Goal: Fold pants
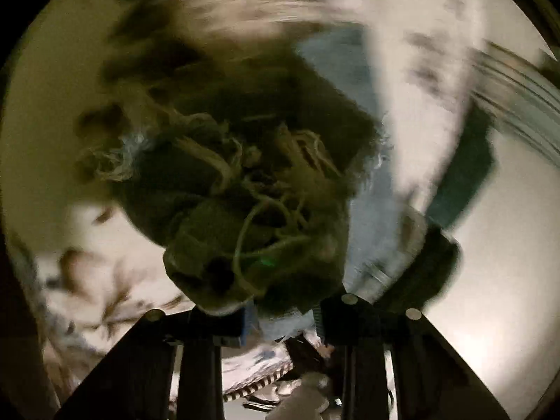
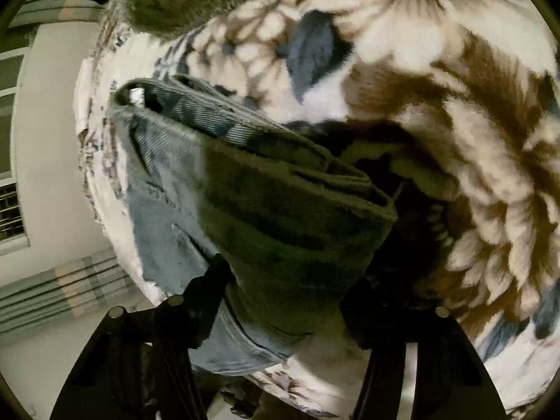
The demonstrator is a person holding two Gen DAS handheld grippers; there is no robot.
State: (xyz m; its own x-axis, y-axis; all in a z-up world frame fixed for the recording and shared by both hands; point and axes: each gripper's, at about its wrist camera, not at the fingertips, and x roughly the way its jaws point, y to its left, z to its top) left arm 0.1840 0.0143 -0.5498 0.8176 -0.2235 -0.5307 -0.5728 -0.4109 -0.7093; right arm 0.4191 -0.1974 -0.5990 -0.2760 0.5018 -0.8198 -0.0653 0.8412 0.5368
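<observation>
Jeans (image 2: 280,217): lying bunched over the floral blanket (image 2: 455,70); my right hand-held gripper (image 2: 283,301) is clamping the waistband, my left hand-held gripper (image 1: 280,315) is pinching the frayed hem

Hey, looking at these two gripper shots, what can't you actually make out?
- Left wrist view: motion blur smears the frayed blue denim pants and the floral blanket; fold state unreadable.
- Left gripper: bunched denim hides the fingertips.
- Right wrist view: the right gripper has fingertips buried in denim; the pants run off-frame.
</observation>
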